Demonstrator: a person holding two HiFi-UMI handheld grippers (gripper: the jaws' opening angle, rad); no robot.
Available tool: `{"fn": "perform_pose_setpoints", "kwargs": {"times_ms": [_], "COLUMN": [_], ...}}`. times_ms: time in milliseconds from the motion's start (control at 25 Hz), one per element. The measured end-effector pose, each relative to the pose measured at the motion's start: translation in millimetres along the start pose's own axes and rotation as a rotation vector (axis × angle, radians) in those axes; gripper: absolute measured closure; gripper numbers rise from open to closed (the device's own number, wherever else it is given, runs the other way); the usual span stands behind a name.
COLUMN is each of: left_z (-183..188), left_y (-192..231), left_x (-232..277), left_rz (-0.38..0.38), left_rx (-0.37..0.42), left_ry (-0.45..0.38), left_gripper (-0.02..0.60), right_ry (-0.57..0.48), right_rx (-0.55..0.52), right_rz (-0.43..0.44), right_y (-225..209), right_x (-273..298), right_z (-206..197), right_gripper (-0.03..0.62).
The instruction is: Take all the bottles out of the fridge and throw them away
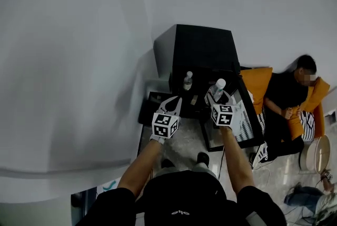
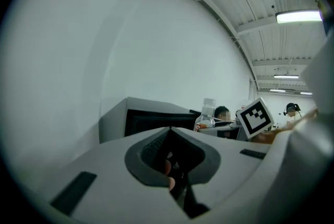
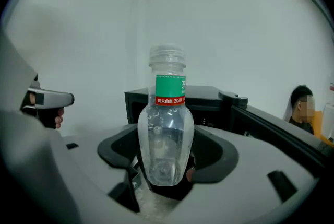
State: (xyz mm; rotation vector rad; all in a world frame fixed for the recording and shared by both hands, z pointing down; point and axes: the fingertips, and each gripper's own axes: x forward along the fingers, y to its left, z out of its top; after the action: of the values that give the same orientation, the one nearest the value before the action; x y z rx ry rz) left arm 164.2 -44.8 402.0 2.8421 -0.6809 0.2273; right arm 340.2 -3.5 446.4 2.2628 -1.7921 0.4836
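Two grippers hover in front of the black fridge. On the left gripper I see the fingers pressed together, empty; another bottle shows just beyond it. The right gripper has its fingers clasped round an upright green-labelled water bottle, outside the fridge.

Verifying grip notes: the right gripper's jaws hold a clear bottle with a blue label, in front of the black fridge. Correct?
No. The label is green with a red band, not blue, as the right gripper view shows. The right gripper does hold the clear bottle before the black fridge.
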Motion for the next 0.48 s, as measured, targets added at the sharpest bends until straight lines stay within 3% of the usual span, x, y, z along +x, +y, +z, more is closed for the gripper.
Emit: {"fn": "perform_pose_setpoints", "kwargs": {"times_ms": [240, 480], "left_z": [6, 6], "left_y": [1, 26], "left_x": [-23, -59], "left_rz": [0.018, 0.074], "left_rx": [0.005, 0.003], "left_ry": [-0.020, -0.034], "left_gripper": [0.581, 0.581], "right_ry": [-0.021, -0.029], "right_rx": [-0.021, -0.042], "right_rz": [0.011, 0.063], "right_y": [11, 52], "right_x": [-11, -8], "right_z": [16, 22], "right_gripper": [0.292, 0.292]}}
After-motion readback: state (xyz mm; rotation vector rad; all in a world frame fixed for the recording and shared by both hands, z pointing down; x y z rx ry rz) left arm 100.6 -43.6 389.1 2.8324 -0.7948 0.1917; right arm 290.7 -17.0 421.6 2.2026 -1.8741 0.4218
